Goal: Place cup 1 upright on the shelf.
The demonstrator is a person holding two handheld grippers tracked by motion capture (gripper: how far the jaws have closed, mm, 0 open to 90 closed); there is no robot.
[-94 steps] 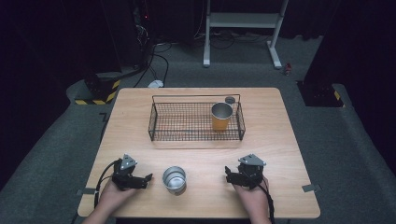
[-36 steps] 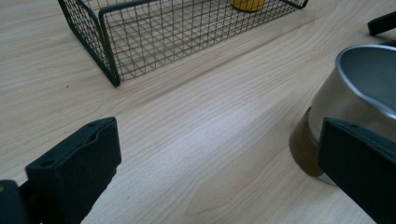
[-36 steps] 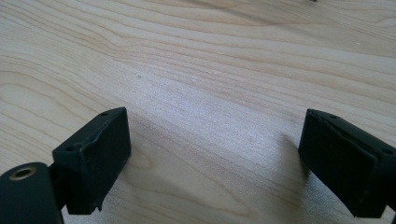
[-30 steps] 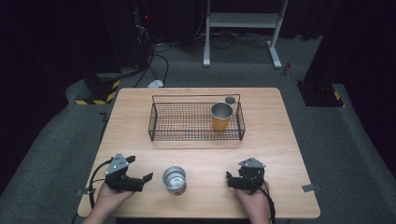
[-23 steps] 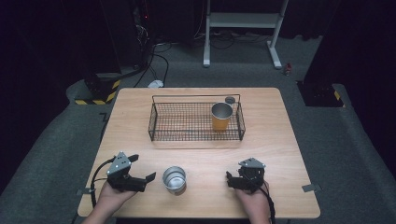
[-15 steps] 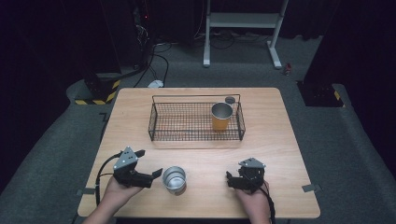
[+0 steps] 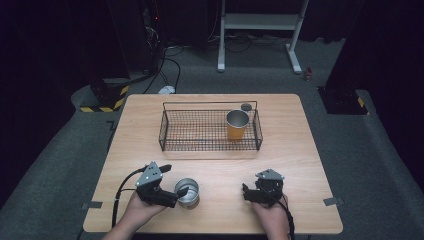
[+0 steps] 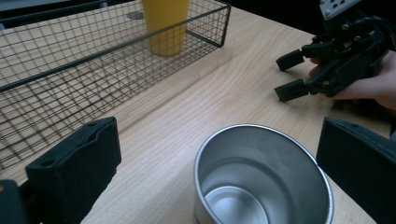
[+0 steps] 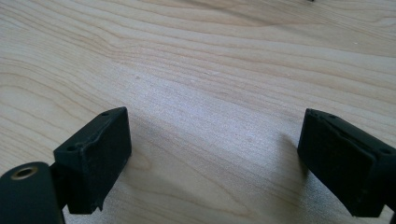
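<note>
Two cups are on show here: a steel cup [image 7: 187, 192] stands upright near the front edge of the wooden worktop [image 7: 300, 150], and its shiny inside holds nothing, as the left gripper view [image 8: 264, 179] makes plain. The left tongs [image 7: 172, 181] are spread wide, one jaw on each side of that cup, with the rim sitting right between them and neither jaw clearly touching the metal. Over on the right, the right tongs [image 7: 246, 192] rest low by the front edge, well apart from the cup, jaws parted and nothing between them but bare wood grain, as the right gripper view [image 9: 212, 154] confirms. From the left gripper view the right tongs [image 8: 292, 74] appear across the worktop, held in a hand [image 8: 373, 84]. Farther back sits a black wire basket [image 7: 172, 131], and inside it, at its right end, an orange cup [image 7: 237, 124] with a silvery rim stands upright; whether anything is in that one, I can't tell. Just behind the basket's right far corner lies a small round dark thing [image 7: 246, 106], too small to name.
</note>
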